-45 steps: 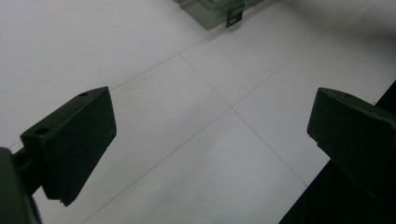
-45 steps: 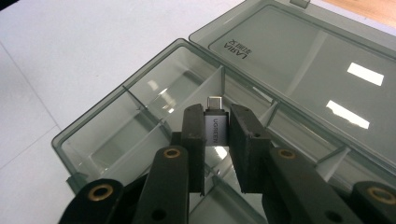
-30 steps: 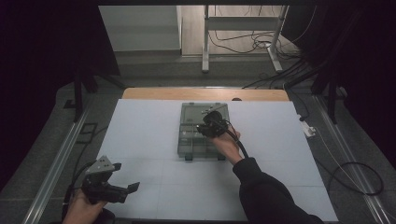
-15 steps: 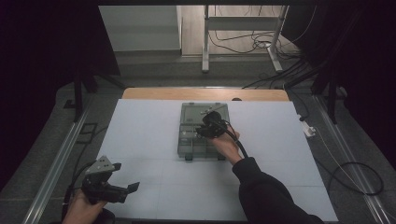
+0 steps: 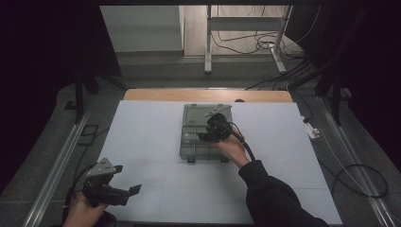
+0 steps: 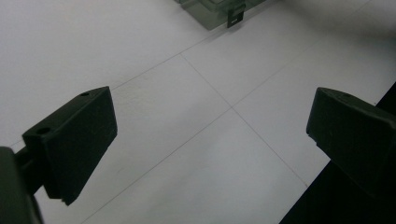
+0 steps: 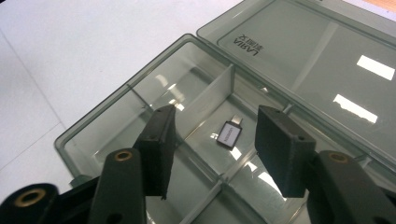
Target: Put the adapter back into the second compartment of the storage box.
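The right hand-held gripper (image 7: 212, 140) hangs over the open clear compartment box (image 5: 204, 119) at the middle of the tabletop (image 5: 142, 137); its jaws have just been opening and stand spread, nothing between them, above a small black USB stick (image 7: 229, 134) lying in 1 compartment. The left hand-held gripper (image 6: 210, 140), spread wide and empty, hovers over the tabletop's near left corner.

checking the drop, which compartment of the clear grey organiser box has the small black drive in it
The compartment just beyond the middle divider, beside the open lid's hinge: the small black flash drive lies flat there in the clear grey plastic organiser box; the other compartments look empty.
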### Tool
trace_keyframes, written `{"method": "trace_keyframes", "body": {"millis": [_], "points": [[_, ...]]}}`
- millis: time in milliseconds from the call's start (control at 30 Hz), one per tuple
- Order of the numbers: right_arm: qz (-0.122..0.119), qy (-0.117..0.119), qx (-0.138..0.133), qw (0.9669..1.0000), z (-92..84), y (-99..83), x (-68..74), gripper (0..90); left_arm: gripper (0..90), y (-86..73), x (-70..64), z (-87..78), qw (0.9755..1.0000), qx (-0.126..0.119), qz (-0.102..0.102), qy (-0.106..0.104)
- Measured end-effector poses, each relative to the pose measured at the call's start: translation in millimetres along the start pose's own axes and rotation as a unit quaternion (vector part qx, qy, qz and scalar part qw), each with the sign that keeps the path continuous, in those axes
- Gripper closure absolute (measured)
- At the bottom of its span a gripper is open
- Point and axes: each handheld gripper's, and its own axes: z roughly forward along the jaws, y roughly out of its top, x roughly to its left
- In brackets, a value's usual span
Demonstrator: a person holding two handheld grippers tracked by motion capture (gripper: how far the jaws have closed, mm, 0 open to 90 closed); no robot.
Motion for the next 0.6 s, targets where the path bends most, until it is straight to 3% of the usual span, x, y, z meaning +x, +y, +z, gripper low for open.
{"method": "trace_keyframes", "body": {"millis": [600], "points": [[-0.009, 0.015, 0.007, 0.9998, -14.9, -6.0, 7.2, 34.7, 2.4, 0.0, 0.1, -0.1, 1.0000, 0.000, -0.001, 0.000]]}}
